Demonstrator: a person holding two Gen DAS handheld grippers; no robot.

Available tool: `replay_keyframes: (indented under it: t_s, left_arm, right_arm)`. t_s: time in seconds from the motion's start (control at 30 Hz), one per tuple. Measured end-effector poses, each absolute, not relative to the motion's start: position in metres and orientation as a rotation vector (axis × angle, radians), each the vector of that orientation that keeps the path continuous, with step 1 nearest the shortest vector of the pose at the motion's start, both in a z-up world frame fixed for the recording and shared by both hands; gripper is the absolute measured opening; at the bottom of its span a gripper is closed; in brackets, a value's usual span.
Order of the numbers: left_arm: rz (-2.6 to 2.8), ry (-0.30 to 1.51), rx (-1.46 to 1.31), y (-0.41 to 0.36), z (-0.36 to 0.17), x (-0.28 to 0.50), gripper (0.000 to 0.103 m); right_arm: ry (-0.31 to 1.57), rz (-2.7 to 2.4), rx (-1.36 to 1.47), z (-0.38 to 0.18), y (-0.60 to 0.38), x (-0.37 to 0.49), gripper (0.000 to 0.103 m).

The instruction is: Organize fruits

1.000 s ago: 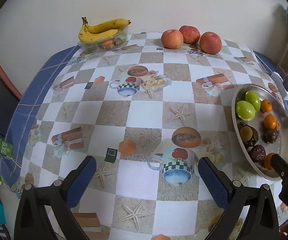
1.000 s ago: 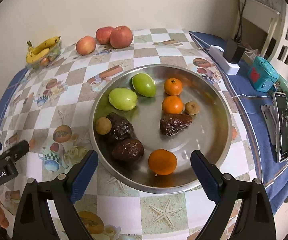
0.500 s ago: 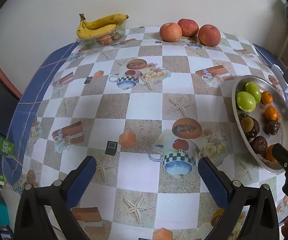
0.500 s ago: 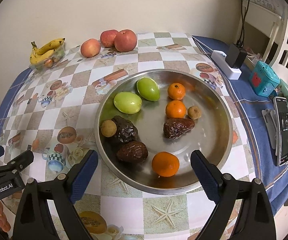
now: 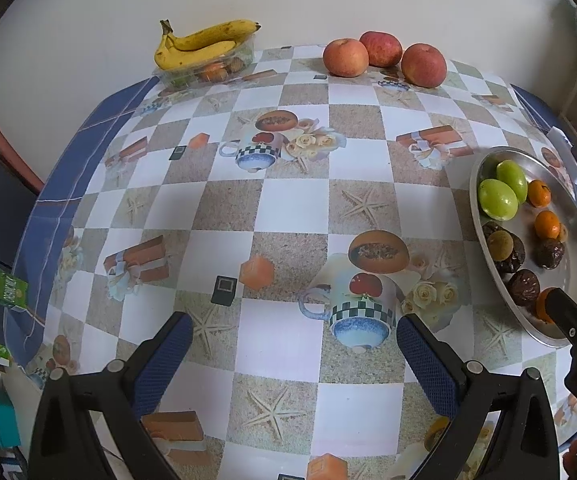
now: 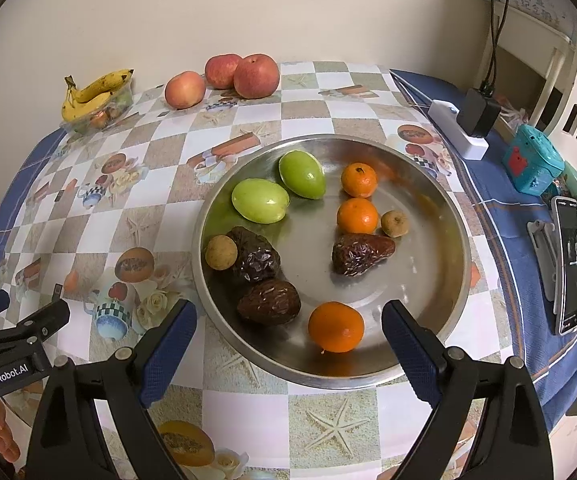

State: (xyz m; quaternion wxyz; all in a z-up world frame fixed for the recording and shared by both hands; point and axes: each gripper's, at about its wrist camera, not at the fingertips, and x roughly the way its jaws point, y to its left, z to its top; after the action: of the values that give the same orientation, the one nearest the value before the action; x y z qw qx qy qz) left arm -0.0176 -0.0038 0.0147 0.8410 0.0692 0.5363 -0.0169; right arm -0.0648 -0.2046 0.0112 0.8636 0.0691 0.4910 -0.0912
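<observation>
Nearest to us, our left gripper (image 5: 290, 354) hangs with its jaws spread wide and empty above the checkered tablecloth (image 5: 292, 208), over a printed teacup. Our right gripper (image 6: 288, 346) is spread just as wide and holds nothing, poised at the near rim of the metal tray (image 6: 440, 280), with the closest orange (image 6: 335, 326) lying between its fingertips (image 6: 168, 344). Further into the tray we see three dark wrinkled fruits (image 6: 269, 302), two small tan round fruits (image 6: 221, 252), two more oranges (image 6: 357, 215) and, at the back, two green fruits (image 6: 260, 200). Beyond the tray, by the wall, three apples (image 6: 256, 76) sit close together, and to their left a bunch of bananas (image 6: 94, 90) rests on a clear plastic box (image 5: 204, 70) of fruit.
</observation>
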Motion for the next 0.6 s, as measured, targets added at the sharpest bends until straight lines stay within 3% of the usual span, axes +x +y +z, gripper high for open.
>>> replay_keyframes:
  t_s: [0.6]
  left_arm:
    - [-0.024, 1.148, 0.135, 0.0001, 0.0124, -0.0153, 0.103]
  right_arm:
    - [1.032, -0.192, 0.144, 0.0111, -0.2035, -0.0642, 0.094]
